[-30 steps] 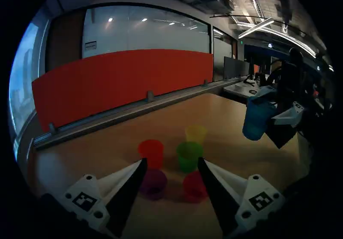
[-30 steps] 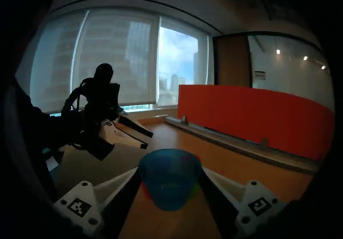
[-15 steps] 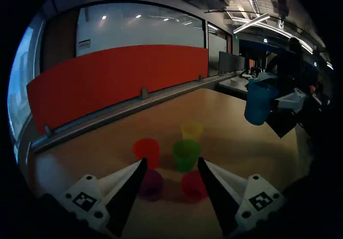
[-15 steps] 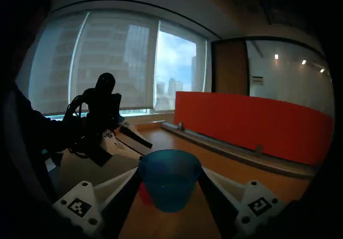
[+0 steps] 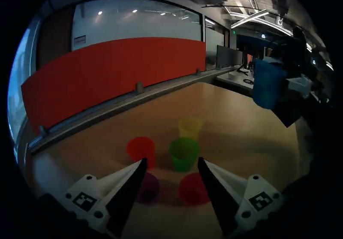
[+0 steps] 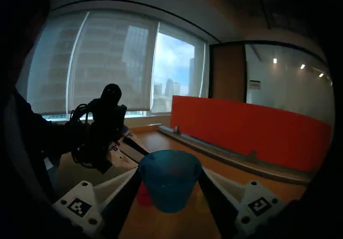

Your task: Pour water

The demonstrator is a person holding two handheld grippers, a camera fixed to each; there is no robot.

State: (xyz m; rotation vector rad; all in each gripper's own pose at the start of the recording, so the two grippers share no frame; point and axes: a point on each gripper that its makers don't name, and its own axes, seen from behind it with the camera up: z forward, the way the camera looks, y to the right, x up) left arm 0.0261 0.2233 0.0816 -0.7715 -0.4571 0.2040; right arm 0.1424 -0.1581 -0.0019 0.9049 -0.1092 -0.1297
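My left gripper hangs open above a cluster of small cups on the wooden table. The cluster holds an orange-red cup, a green cup, a yellow cup, a purple cup and a red cup. At upper right a blue cup is held in the air by the right gripper. In the right gripper view the blue cup sits upright with my right gripper shut on it. The left gripper shows at left as a dark shape.
A red partition and a metal rail run along the table's far edge. Beyond the table to the right are desks with dark equipment. Bright windows lie behind the person's arm.
The blue cup in my right gripper has risen and drifted right in the left gripper view, and now stands more upright. The cups on the table sit slightly lower in that view.
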